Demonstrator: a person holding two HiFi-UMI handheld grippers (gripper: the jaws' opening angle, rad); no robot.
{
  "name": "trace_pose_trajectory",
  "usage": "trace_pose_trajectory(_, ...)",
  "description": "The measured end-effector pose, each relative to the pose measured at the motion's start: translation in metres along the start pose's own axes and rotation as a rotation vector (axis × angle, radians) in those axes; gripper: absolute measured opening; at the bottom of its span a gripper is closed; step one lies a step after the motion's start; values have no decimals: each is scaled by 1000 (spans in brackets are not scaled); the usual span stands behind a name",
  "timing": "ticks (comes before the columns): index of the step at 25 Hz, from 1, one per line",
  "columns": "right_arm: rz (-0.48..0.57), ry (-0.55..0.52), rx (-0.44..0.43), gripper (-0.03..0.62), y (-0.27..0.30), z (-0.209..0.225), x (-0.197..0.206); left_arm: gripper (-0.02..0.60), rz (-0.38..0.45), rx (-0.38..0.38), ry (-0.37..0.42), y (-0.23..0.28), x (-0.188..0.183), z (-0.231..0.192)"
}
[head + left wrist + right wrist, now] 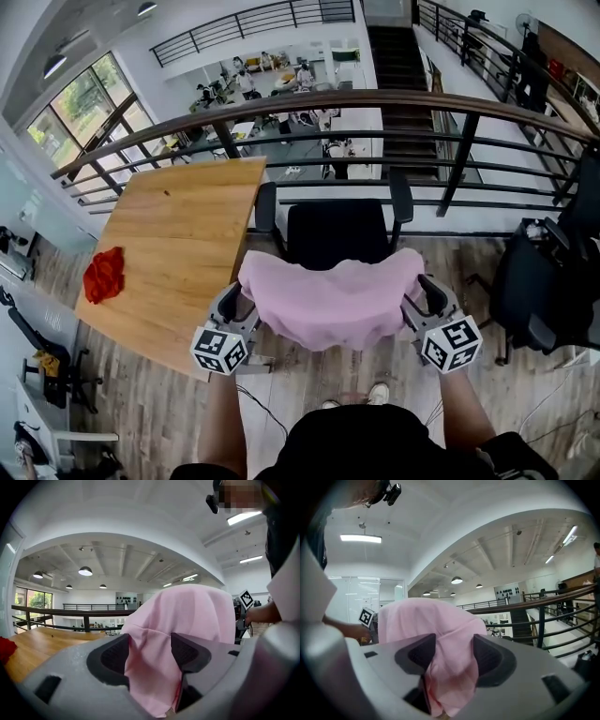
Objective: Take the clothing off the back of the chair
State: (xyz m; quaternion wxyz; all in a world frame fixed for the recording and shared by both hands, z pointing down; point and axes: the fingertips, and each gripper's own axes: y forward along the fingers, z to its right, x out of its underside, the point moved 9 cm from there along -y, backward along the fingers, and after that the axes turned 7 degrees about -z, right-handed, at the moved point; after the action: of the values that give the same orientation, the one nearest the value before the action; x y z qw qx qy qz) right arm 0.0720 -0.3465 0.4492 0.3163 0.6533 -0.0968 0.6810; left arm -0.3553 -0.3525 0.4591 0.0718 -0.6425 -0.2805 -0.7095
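Observation:
A pink garment (328,302) hangs over the back of a black office chair (337,234), straight in front of me. My left gripper (242,298) is at the garment's left end and my right gripper (420,292) at its right end. In the left gripper view the pink cloth (187,611) runs down between the wide-apart jaws of the left gripper (150,651), and the pads do not press it. The right gripper view shows the same: a fold of the cloth (422,616) lies loose between the spread jaws of the right gripper (454,653).
A wooden table (178,244) stands to the left of the chair, with a red cloth (104,274) near its left edge. A dark railing (375,98) curves behind the chair. Another black chair (544,281) stands at the right, and a cable lies on the floor.

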Motion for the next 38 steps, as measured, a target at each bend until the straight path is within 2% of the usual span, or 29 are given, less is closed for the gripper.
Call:
trace_pose_trajectory(3, -4, -7, -6, 239, 4, 1, -2, 267, 2, 25, -3, 9, -2, 0)
trace_pose_trajectory(8, 4, -50, -2, 216, 4, 0, -2, 246, 4, 12, 15, 14, -6, 2)
trace_pose_trajectory(13, 10, -93, 2, 87, 0, -5, -2, 96, 15, -15, 36, 15, -8, 12)
trace_pose_trajectory(15, 11, -101, -1, 34, -3, -6, -2, 64, 17, -29, 38, 14, -8, 15)
trace_pose_trajectory(16, 11, -107, 0, 28, -5, -6, -3, 57, 18, -37, 37, 12, -8, 16)
trace_pose_trajectory(23, 32, -118, -5, 20, -16, -6, -7, 40, 44, -100, -30, -7, -5, 23)
trace_pose_trajectory(31, 112, -102, -2, 20, -40, -6, -22, 31, 91, -157, -43, -28, -20, 38)
trace_pose_trajectory(38, 206, -80, -22, 20, -75, -13, -43, 31, 153, -223, -15, -67, -41, 58)
